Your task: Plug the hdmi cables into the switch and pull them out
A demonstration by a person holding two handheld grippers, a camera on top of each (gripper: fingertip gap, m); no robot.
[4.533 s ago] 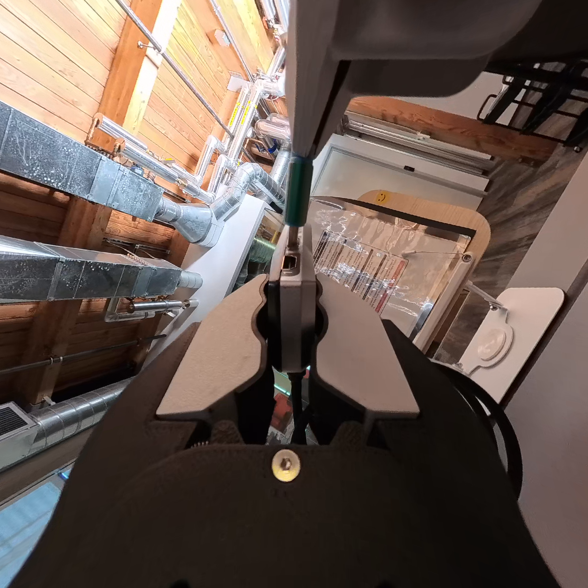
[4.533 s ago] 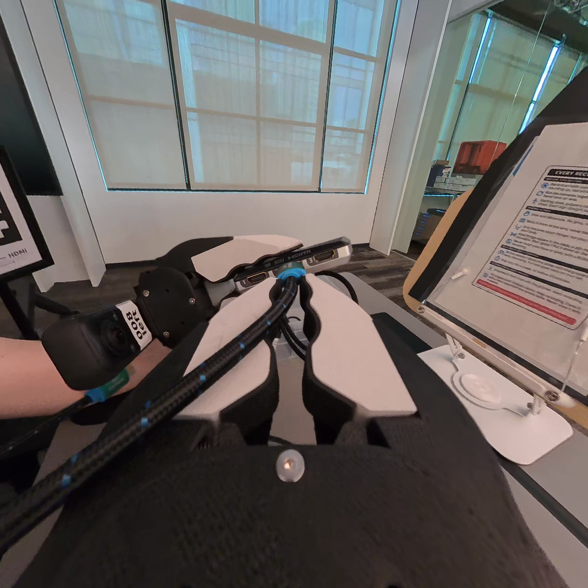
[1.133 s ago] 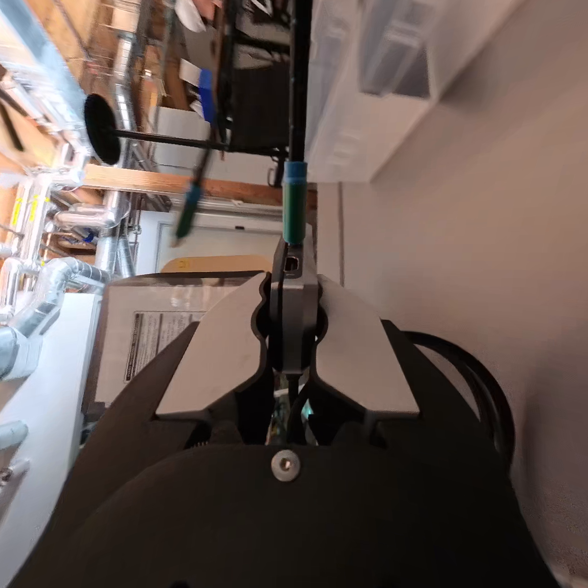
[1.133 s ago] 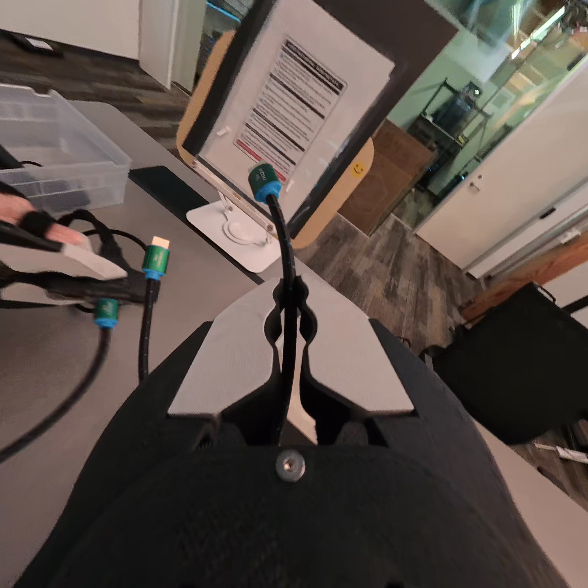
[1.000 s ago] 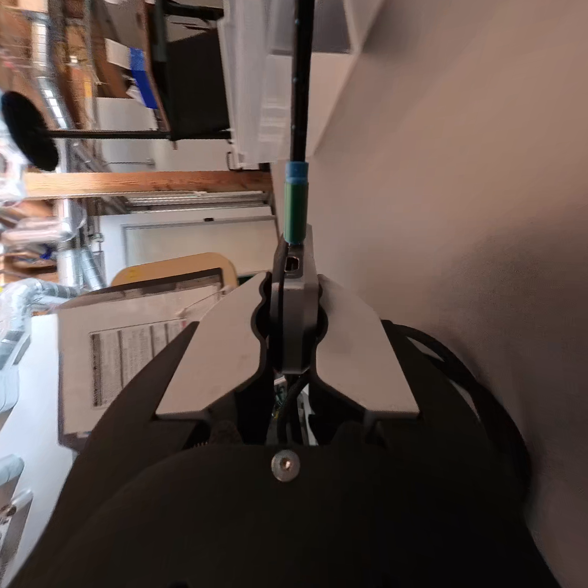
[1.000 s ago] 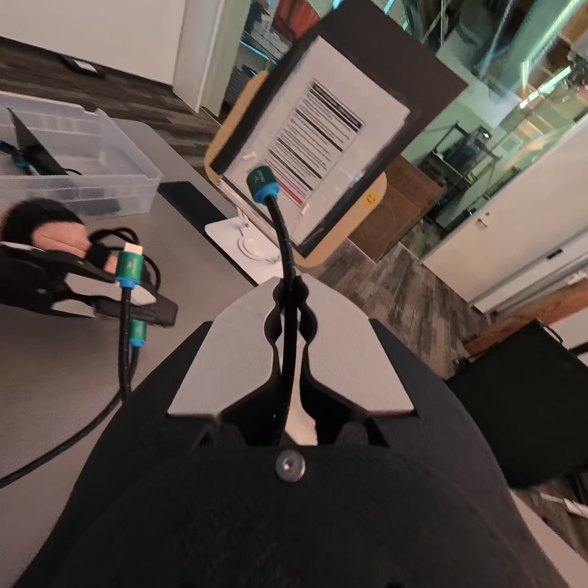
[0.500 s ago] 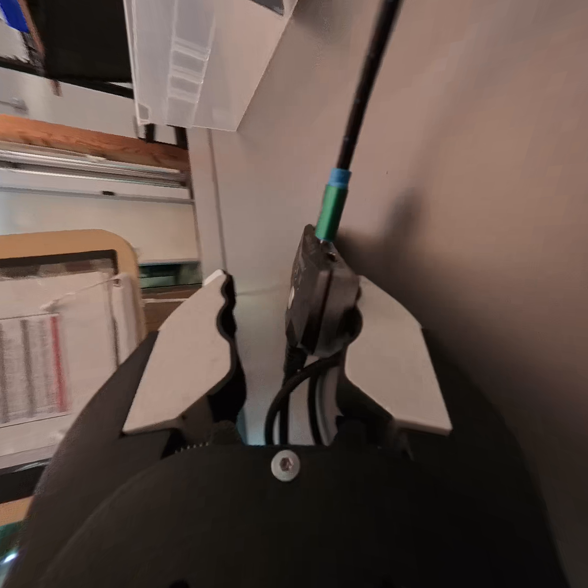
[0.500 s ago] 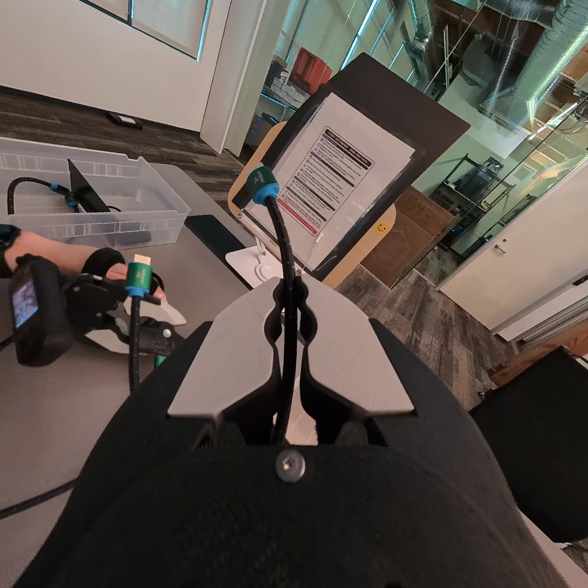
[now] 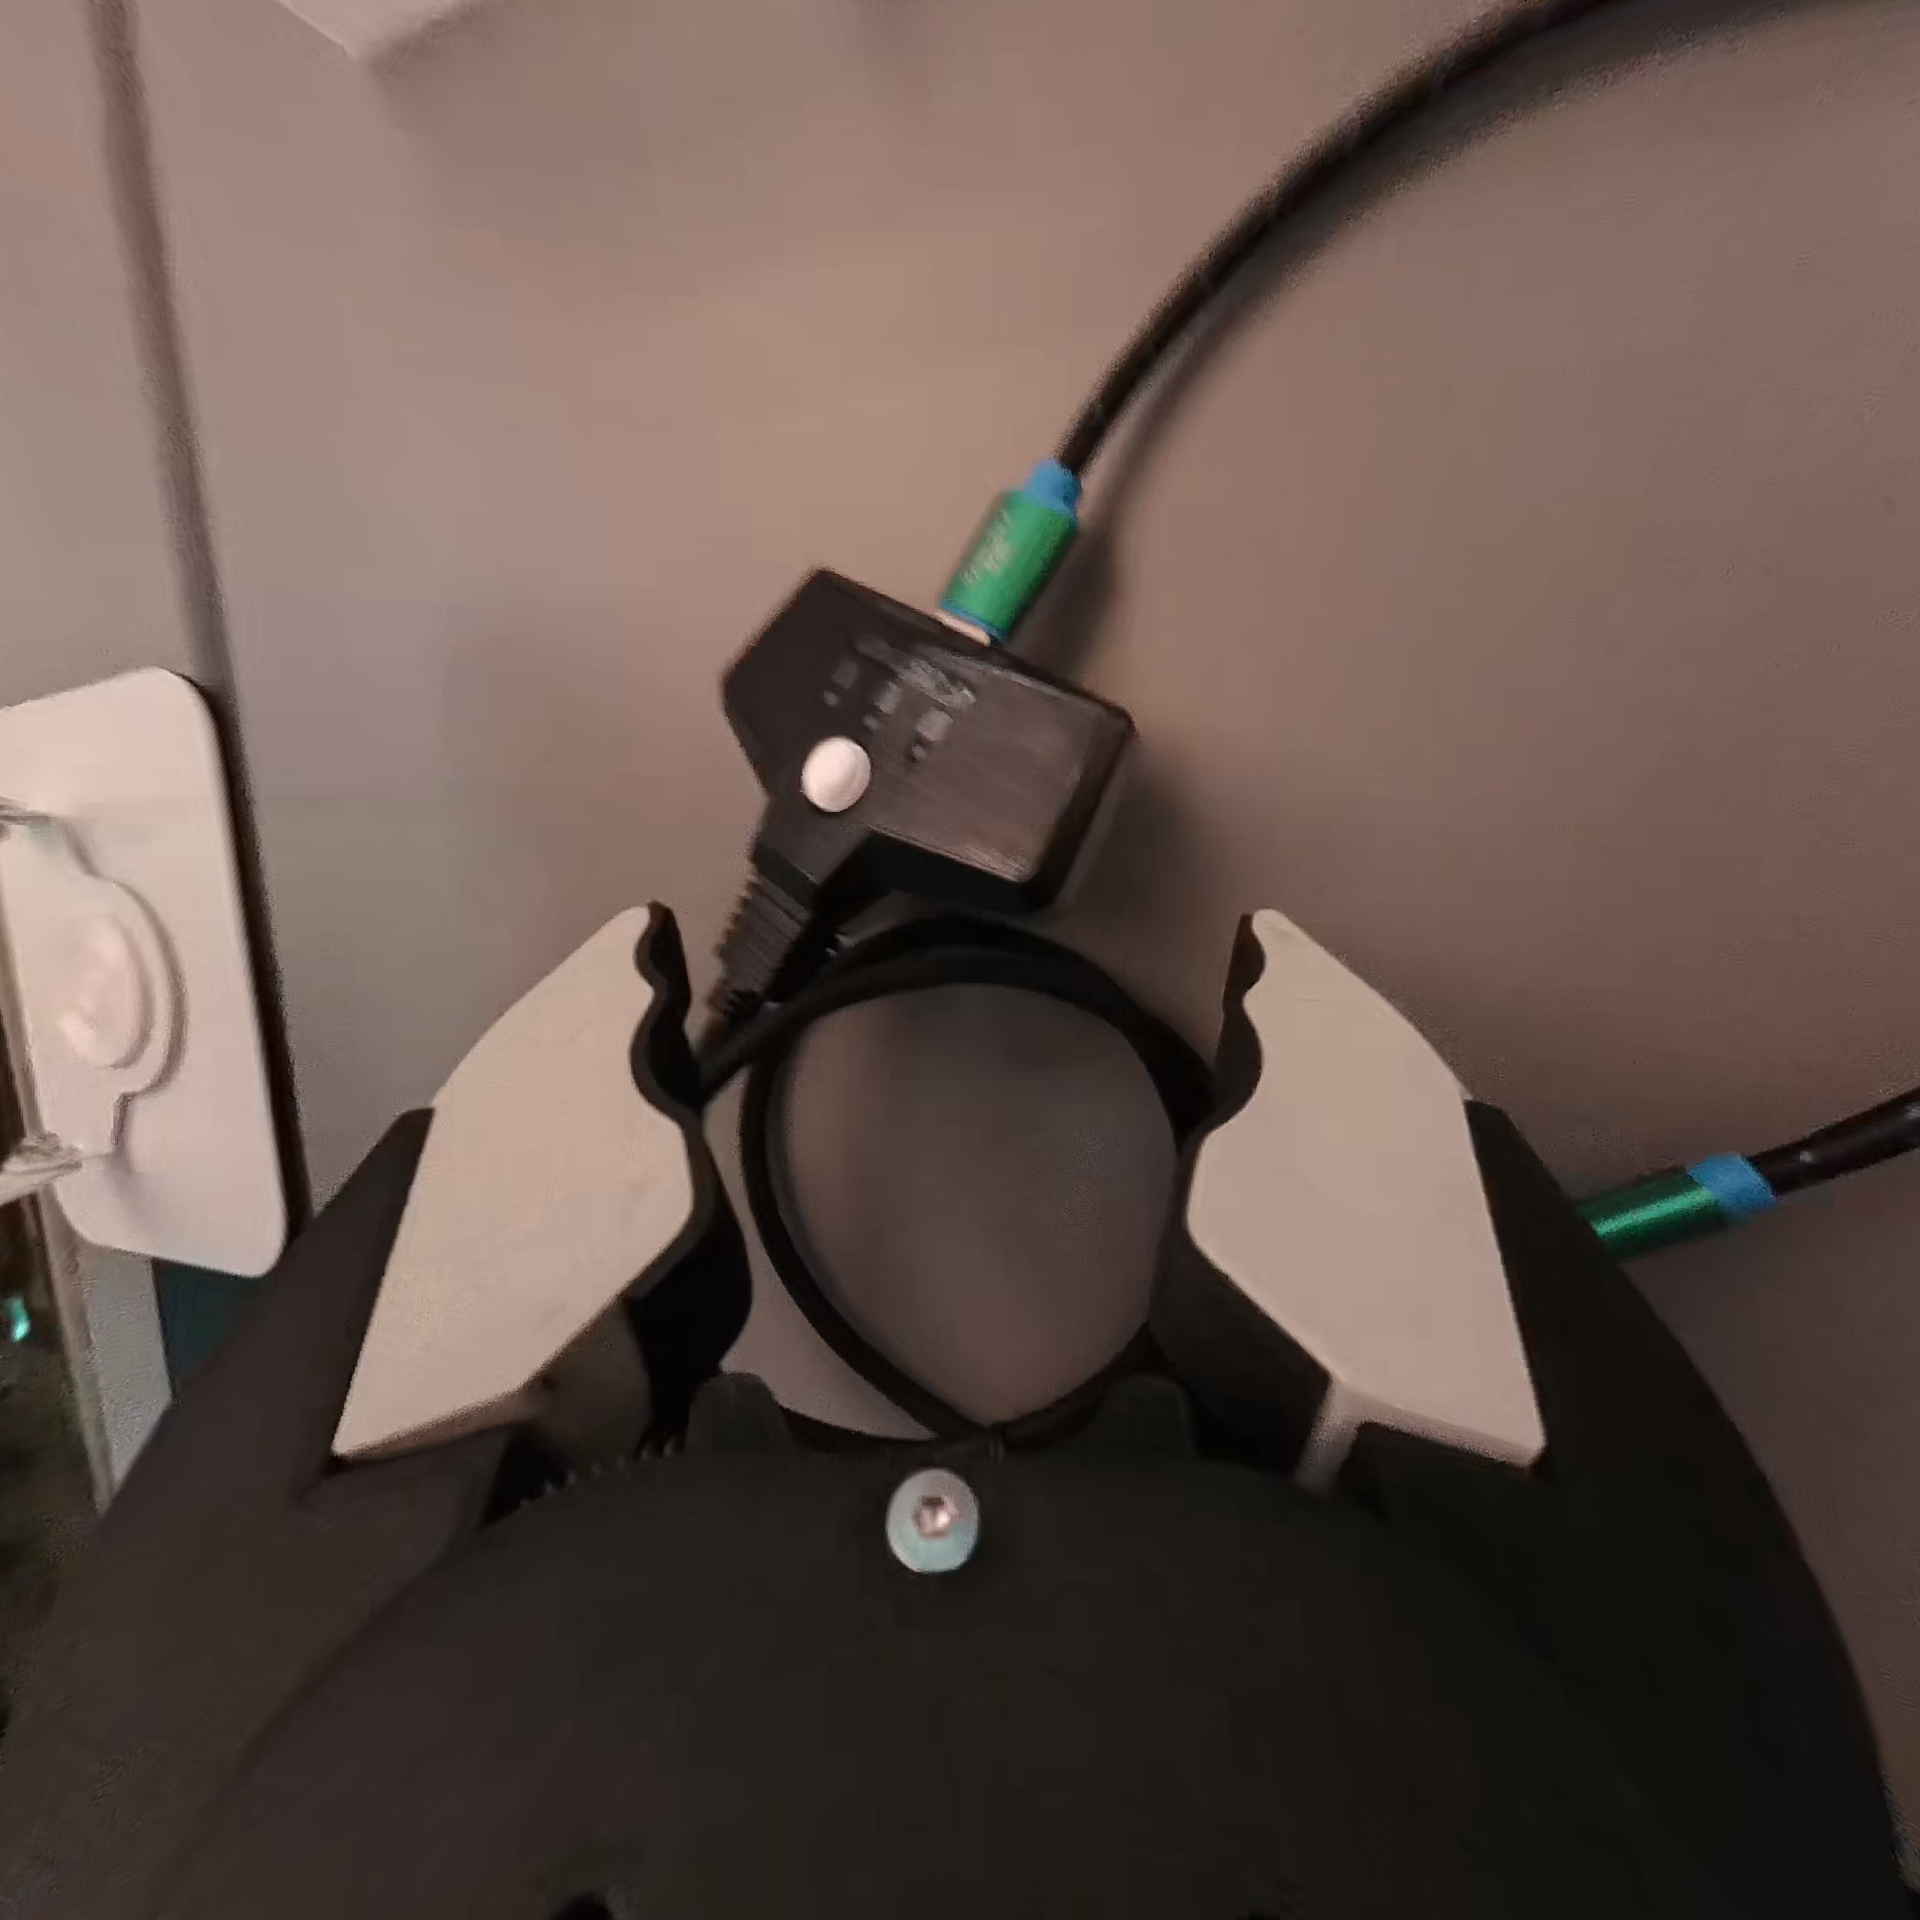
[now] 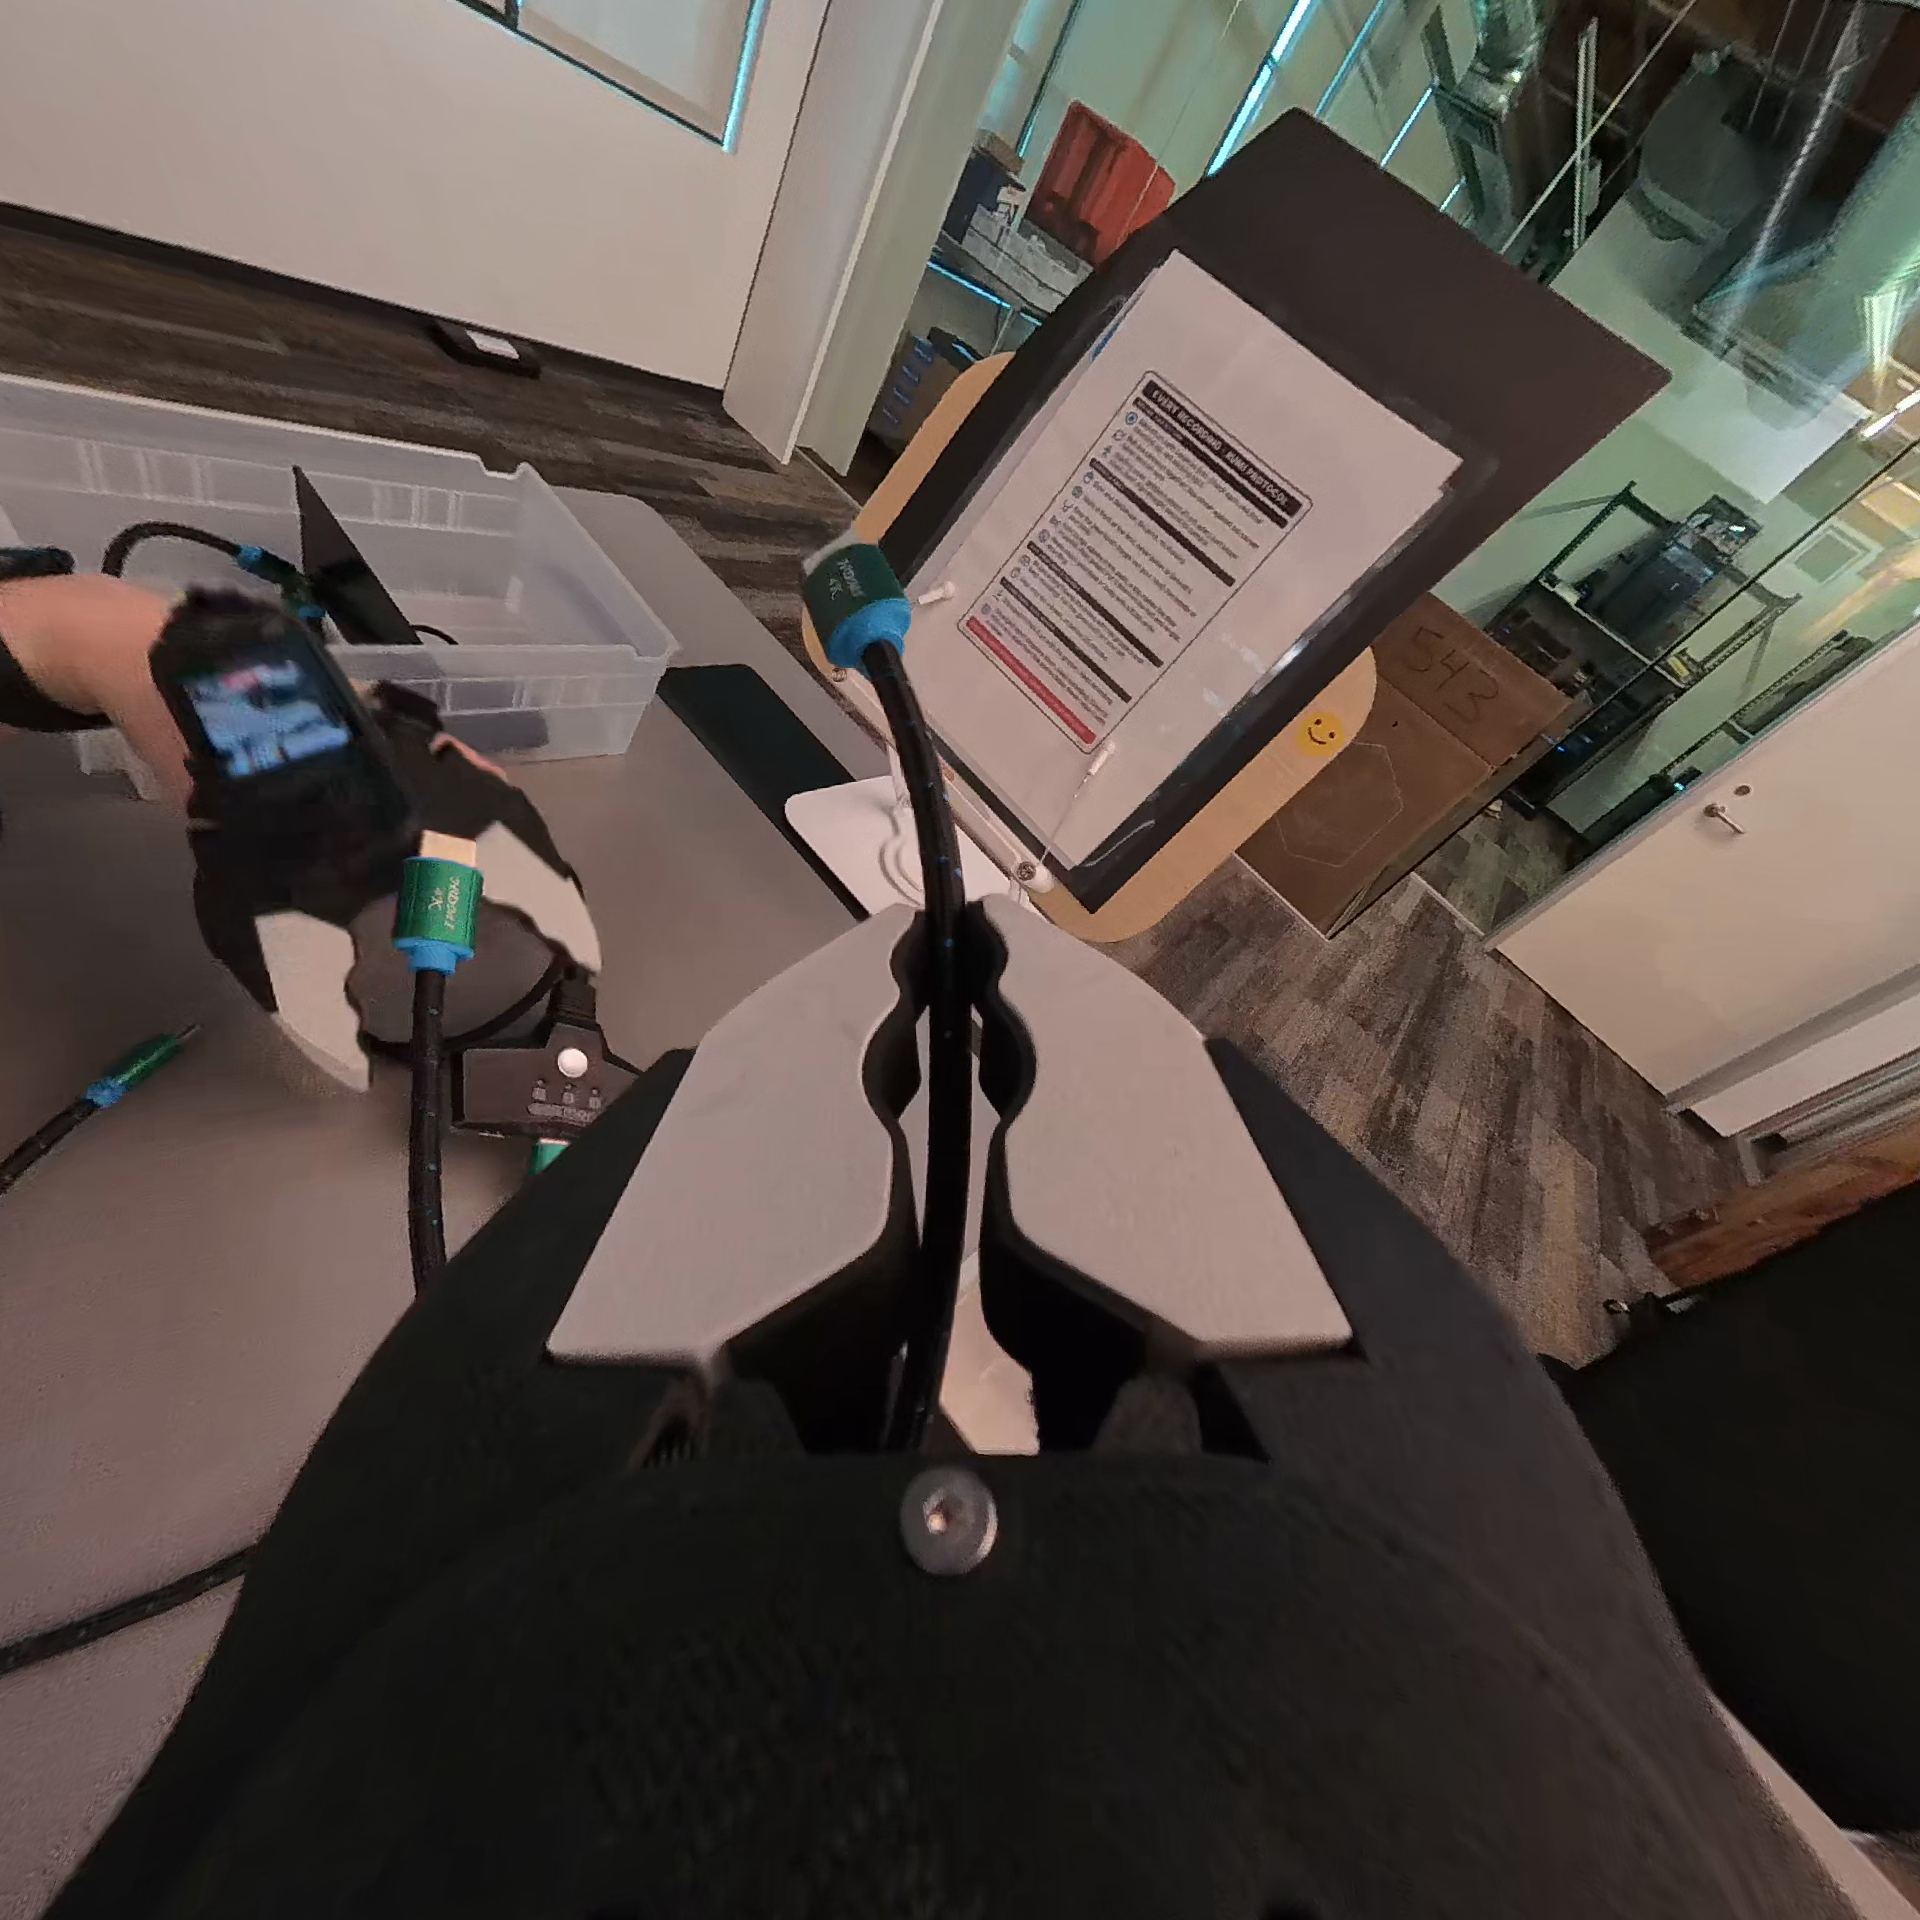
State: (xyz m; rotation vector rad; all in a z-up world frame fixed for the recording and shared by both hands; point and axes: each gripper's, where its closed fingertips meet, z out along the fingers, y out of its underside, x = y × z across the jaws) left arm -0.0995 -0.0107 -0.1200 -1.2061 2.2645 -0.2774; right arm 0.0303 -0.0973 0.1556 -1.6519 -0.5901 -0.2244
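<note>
Left wrist view: my left gripper (image 9: 951, 961) gapes wide over the switch (image 9: 930, 753) on the table (image 9: 520, 416), one green plug (image 9: 1006, 551) seated. My right gripper (image 10: 940, 935) clamps an unplugged hdmi cable (image 10: 930, 831). Judging mid pull-out; next I'd regrip the switch.

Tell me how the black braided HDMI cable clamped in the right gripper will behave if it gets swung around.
Probably semi-stiff: above the right gripper, the braided HDMI cable stands up unsupported with only a gentle bend. Its green plug makes it top-heavy, so the tip would likely sway or droop when swung. The woven sheath looks grippy, so it seems unlikely to slide through the shut jaws.
</note>
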